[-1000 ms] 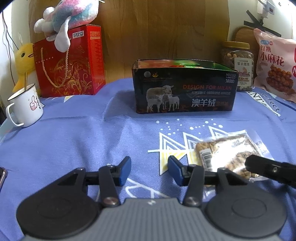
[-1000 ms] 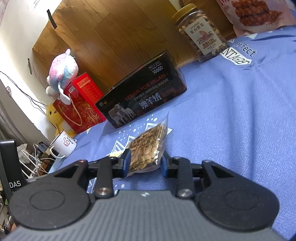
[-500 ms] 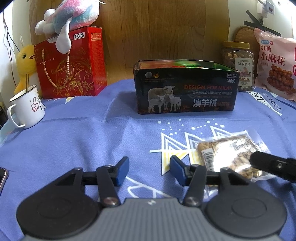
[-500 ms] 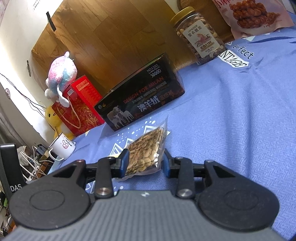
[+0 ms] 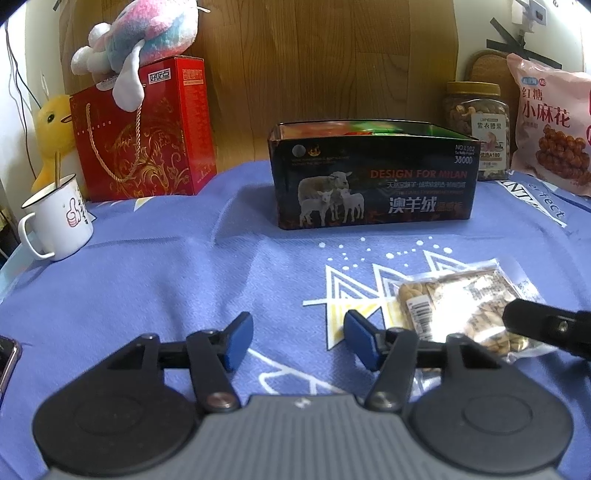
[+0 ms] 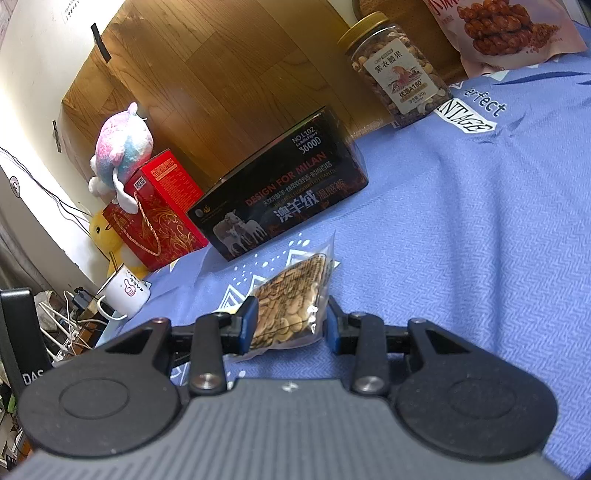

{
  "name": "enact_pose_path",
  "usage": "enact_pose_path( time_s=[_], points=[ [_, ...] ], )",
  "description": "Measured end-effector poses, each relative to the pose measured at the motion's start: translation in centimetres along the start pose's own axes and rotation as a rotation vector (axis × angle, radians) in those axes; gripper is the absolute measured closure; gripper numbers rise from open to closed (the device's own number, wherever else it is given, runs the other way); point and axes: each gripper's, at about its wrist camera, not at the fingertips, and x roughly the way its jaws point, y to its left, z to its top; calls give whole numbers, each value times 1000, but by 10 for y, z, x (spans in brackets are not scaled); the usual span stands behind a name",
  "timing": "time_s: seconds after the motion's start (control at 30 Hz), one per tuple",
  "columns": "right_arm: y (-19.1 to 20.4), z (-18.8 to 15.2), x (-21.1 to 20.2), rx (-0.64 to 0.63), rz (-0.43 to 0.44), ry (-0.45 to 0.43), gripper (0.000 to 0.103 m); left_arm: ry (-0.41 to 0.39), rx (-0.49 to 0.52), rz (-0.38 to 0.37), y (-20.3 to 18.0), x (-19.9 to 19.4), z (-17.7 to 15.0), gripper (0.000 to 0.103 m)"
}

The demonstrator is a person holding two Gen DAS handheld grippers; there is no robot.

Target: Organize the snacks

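Note:
A clear packet of small biscuits (image 6: 291, 306) lies on the blue cloth (image 6: 461, 240); it also shows in the left wrist view (image 5: 461, 306). My right gripper (image 6: 290, 323) is open, with one blue pad on each side of the packet's near end; a gap shows at the right pad. Part of the right gripper (image 5: 546, 326) shows over the packet in the left wrist view. My left gripper (image 5: 297, 341) is open and empty above the cloth, left of the packet. A black open-top box (image 5: 373, 184) with sheep printed on it stands behind; it also shows in the right wrist view (image 6: 280, 206).
A jar of nuts (image 5: 476, 129) and a pink snack bag (image 5: 550, 125) stand at the back right. A red gift box (image 5: 144, 133) with a plush toy (image 5: 144, 33) on it, a yellow plush (image 5: 55, 136) and a white mug (image 5: 59, 218) stand at the left. A phone edge (image 5: 7, 358) lies near left.
The right gripper's jaws have spread from the packet sides, widest now. Both grippers have shifted only slightly. The packet stays on the cloth.

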Motion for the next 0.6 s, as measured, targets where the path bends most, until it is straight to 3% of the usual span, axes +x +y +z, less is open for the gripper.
enact_pose_path(
  time_s=[0.6],
  points=[
    [-1, 1, 0, 3, 5, 3, 63, -17, 11, 13, 0, 0, -2, 44]
  ],
)
